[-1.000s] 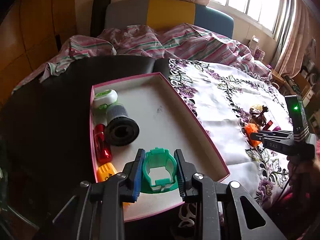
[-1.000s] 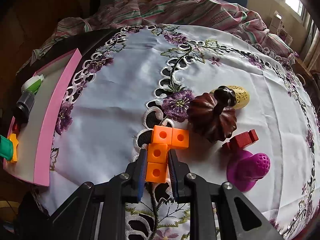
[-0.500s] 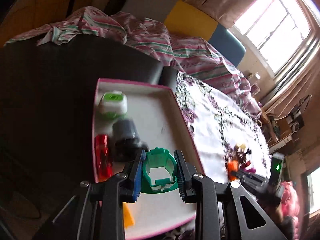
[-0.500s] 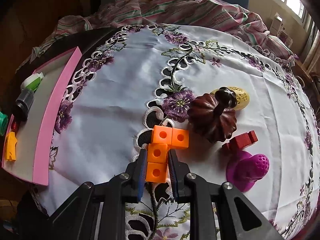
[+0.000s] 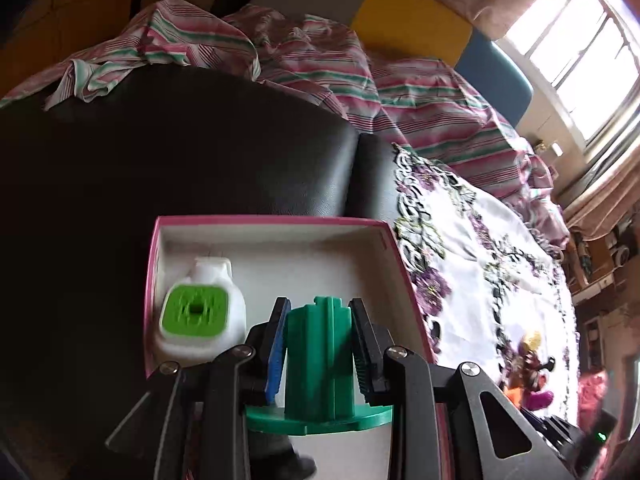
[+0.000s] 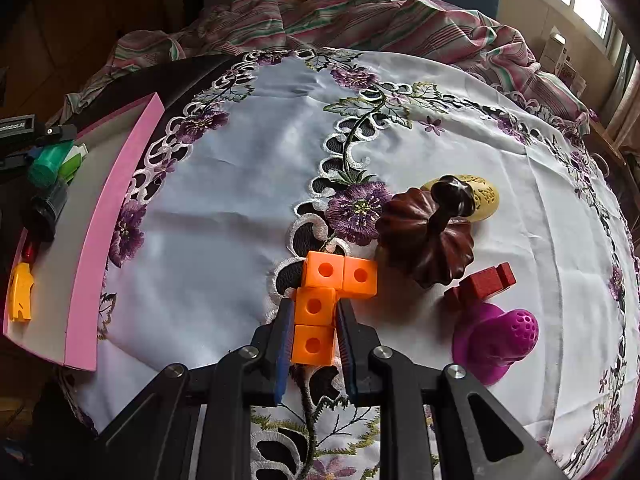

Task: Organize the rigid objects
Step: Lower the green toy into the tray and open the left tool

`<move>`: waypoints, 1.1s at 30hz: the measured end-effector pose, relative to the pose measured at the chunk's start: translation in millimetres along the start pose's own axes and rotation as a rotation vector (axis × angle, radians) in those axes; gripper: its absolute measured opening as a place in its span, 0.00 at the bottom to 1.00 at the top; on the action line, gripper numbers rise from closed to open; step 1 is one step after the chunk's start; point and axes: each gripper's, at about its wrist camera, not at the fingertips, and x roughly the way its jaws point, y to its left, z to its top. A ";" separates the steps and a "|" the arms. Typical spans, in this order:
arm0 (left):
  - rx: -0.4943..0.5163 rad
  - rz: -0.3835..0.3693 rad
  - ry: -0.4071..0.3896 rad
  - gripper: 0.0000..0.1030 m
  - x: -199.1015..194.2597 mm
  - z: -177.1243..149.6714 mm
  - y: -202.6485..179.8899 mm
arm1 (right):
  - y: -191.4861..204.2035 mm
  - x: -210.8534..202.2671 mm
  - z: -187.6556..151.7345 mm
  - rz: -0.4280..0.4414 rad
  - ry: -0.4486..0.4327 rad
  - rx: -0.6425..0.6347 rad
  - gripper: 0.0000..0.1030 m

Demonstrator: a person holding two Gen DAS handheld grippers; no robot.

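White lettering on a black gripper body (image 6: 16,125) at the far left edge of the right wrist view, cut off and only partly legible, reading roughly "…Robot.AI", no other readable text

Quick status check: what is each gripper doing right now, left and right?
Left gripper: closed on the green plastic piece, over the pink box.
Right gripper: closed on the orange block piece, on the tablecloth.

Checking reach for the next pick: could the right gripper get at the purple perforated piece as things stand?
Probably not yet. The right gripper is shut on the orange block piece. Otherwise the way looks free: the purple piece lies close beside it on the tablecloth, its near side uncovered.
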 end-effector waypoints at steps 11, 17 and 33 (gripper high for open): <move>0.016 0.102 -0.071 0.35 -19.0 -4.0 4.5 | 1.9 1.9 0.1 -0.005 0.002 -0.005 0.20; 0.090 0.185 -0.131 0.41 -53.4 -43.0 -4.5 | 3.4 1.9 -0.5 -0.015 -0.001 -0.012 0.20; 0.213 0.272 -0.194 0.46 -102.3 -128.9 -24.9 | 8.2 0.7 -0.7 -0.046 -0.016 -0.033 0.20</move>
